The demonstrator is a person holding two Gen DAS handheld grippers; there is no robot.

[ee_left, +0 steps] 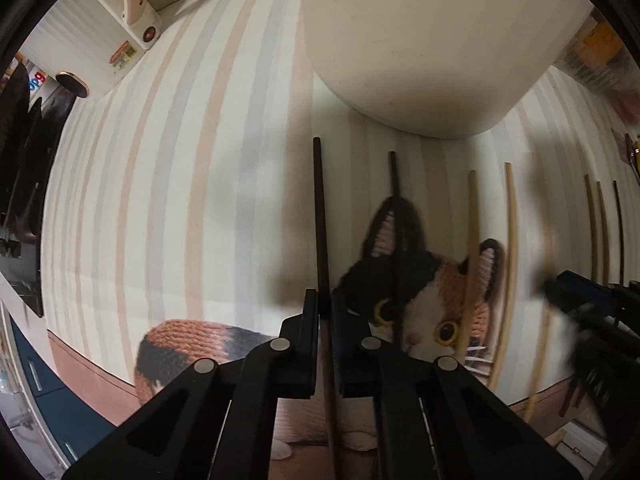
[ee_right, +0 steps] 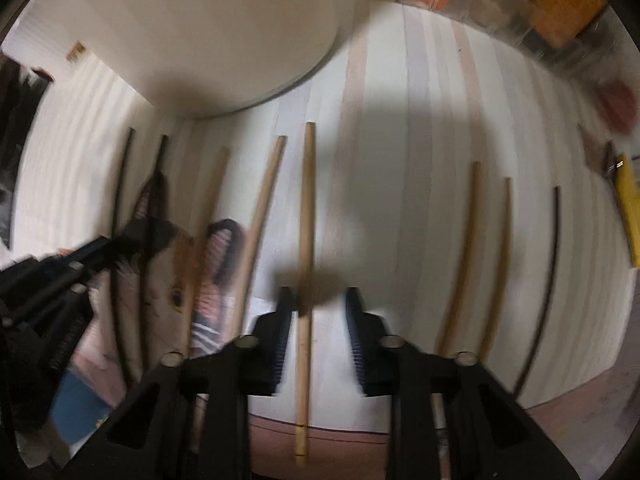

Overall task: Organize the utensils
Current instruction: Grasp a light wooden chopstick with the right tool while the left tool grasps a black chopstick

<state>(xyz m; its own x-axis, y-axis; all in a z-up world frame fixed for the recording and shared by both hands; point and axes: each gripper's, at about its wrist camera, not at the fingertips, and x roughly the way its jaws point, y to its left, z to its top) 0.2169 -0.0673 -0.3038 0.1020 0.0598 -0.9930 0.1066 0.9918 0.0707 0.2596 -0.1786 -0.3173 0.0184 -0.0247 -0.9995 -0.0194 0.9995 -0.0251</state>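
My left gripper [ee_left: 325, 300] is shut on a dark chopstick [ee_left: 320, 216] that points forward toward a big cream container [ee_left: 420, 40]. A second dark chopstick [ee_left: 394, 176] and two light wooden ones [ee_left: 472, 216] lie over a cat-picture mat [ee_left: 424, 304]. My right gripper [ee_right: 318, 300] is open, its jaws on either side of a light wooden chopstick [ee_right: 306, 208] lying on the striped cloth [ee_right: 400, 160]. More wooden chopsticks [ee_right: 466, 248] and a thin dark one [ee_right: 550, 264] lie to its right. The left gripper [ee_right: 80, 256] shows blurred at the left.
The cream container [ee_right: 200, 32] stands at the back left of the cloth. Orange packets [ee_right: 560, 16] and clutter line the back right. A yellow object [ee_right: 628, 208] lies at the far right. A white appliance [ee_left: 132, 20] stands at the back left.
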